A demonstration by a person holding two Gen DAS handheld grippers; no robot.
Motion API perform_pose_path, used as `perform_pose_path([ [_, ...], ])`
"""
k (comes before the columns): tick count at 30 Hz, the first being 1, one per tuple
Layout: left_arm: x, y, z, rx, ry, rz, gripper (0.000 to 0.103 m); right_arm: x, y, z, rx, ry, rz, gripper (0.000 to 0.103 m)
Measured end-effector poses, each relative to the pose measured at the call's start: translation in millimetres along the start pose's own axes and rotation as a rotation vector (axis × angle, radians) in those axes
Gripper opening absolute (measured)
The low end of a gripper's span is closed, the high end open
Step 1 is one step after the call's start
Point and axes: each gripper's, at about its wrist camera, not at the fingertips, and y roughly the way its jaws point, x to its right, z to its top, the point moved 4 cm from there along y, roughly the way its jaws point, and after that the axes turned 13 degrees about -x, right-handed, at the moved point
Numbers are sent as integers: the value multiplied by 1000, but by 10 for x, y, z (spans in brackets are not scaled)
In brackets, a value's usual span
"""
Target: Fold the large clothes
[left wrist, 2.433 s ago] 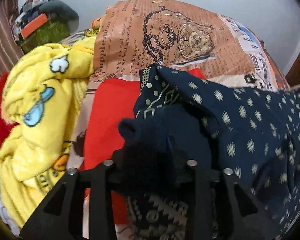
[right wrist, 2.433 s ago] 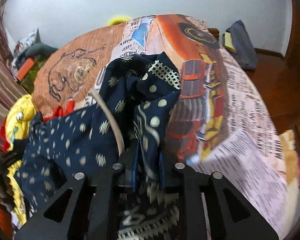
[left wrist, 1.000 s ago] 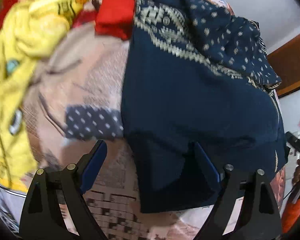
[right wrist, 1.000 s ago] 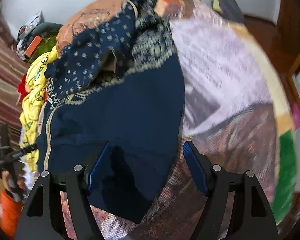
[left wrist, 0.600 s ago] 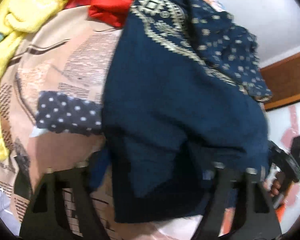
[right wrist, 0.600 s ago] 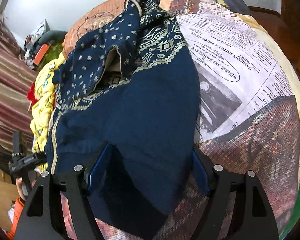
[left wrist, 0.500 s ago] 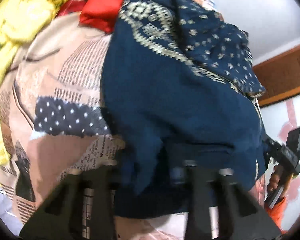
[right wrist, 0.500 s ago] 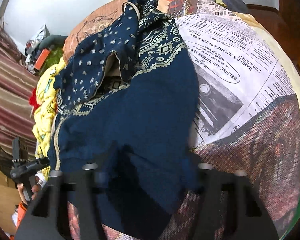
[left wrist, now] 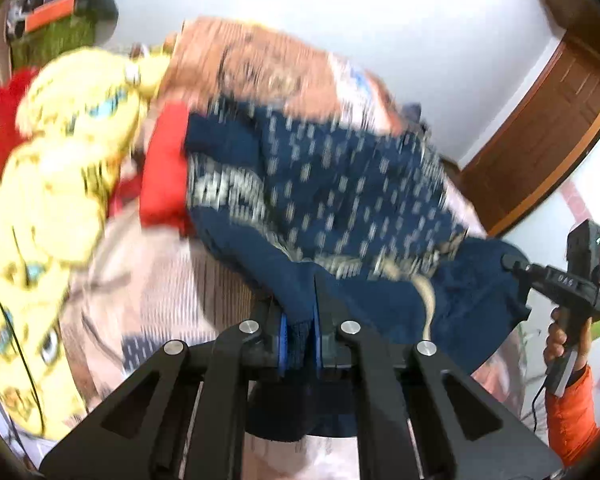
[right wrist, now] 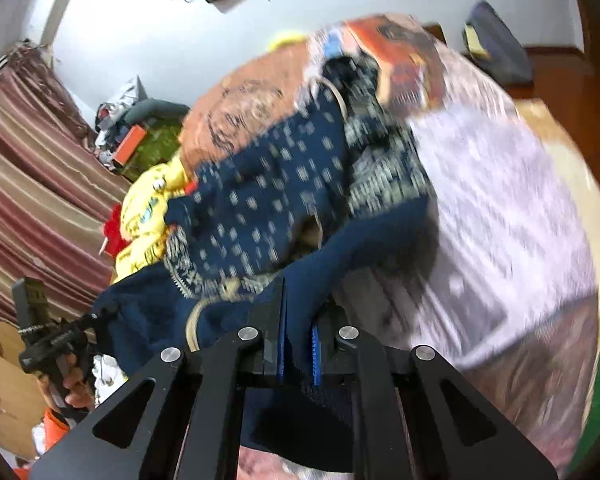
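The big bed (left wrist: 172,280) holds the blue dress (left wrist: 340,184), bunched toward 12 o'clock. The left gripper (left wrist: 299,334) and right gripper (right wrist: 298,354) both pinch its near hem tight. Folding has begun; next, carry the hem over.

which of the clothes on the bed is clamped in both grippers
The navy patterned garment: the left gripper and right gripper each pinch its plain edge. The yellow cartoon-print garment and red garment lie untouched.

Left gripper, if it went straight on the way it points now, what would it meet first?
The navy garment. The left gripper is already shut on its plain hem, and the patterned bulk lies directly ahead; beyond that, probably the printed bedspread, though depth is unclear.
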Motion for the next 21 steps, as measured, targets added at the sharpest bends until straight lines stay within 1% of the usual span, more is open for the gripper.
perform_pose_path([
  [1,2,-48,55,17,3,2,9,-28,-30,90,18,-5,2,8],
  [3,35,-128,299,66,17,20,9,-62,-88,278,46,-17,1,8],
  [5,0,-210,445,99,28,52,9,-81,-119,489,79,-28,-31,8],
  [6,-14,-188,597,112,29,78,9,-80,-126,609,94,-29,-39,8],
  [9,-127,-107,990,138,-3,128,9,-48,-112,954,119,-25,-59,8],
  [10,-161,-99,1068,144,-14,140,9,-30,-81,1091,124,-21,-68,8],
  [12,-259,27,1324,161,-40,180,9,-2,14,1333,128,-23,-93,8],
  [15,-339,265,1549,162,-45,242,9,34,236,1617,116,-20,-128,8],
  [17,-434,543,1703,131,-61,274,9,98,406,1753,103,-3,-140,8],
  [19,-519,748,1774,101,-76,292,9,213,572,1862,83,20,-144,8],
  [21,-655,996,1812,49,-104,295,10,343,772,1918,57,45,-142,8],
])
